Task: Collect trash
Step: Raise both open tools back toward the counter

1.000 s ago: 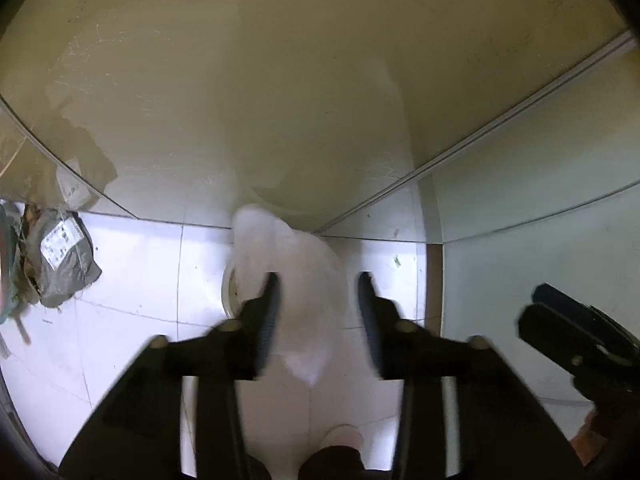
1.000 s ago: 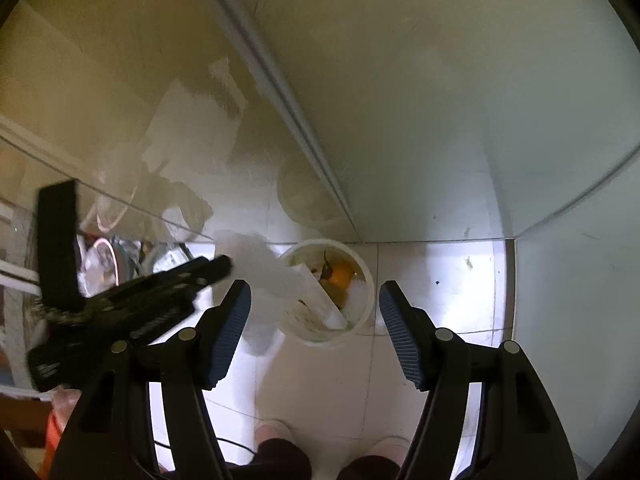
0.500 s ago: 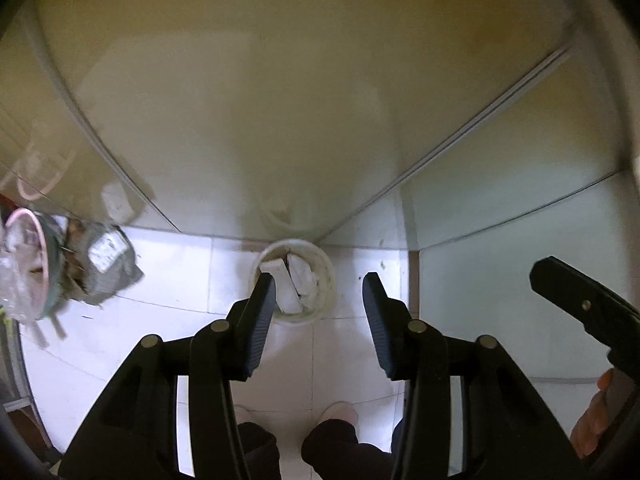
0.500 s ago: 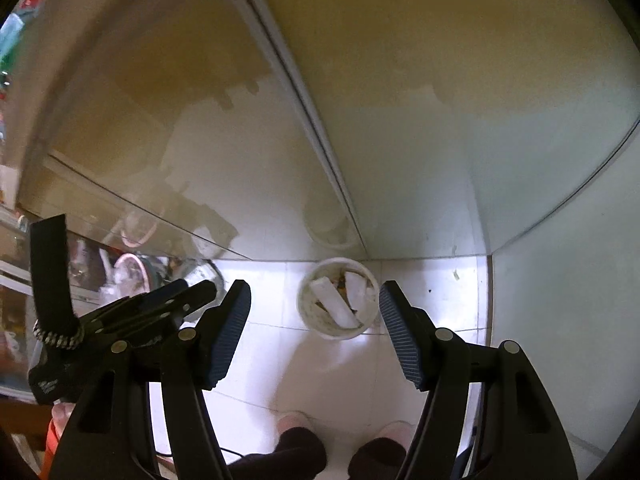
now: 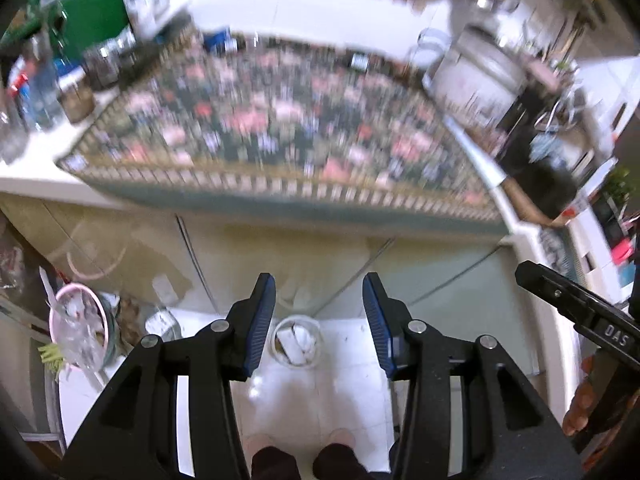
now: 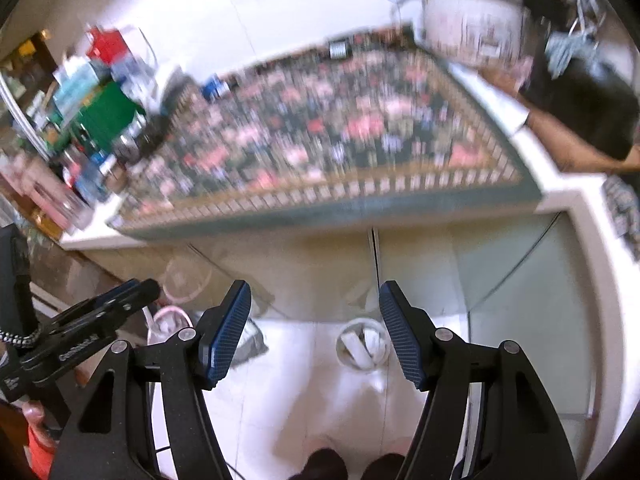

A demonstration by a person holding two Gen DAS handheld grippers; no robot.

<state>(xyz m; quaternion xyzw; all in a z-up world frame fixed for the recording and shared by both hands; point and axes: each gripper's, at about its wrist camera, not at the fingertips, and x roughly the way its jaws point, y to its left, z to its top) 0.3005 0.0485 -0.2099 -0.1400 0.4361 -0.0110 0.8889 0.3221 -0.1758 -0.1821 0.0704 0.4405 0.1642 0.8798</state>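
Both grippers risen above bin (image 5: 297, 341) | left gripper (image 5: 319, 320) part-open, empty | right gripper (image 6: 315, 334) wider, empty

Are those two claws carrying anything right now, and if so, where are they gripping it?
Nothing is held. The left claw and the right claw both stand open and empty, high above the white trash bin on the floor.

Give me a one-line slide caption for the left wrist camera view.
Left gripper with jaws open and empty, high above a small white round bin of crumpled white paper on the tiled floor, floral-patterned countertop ahead.
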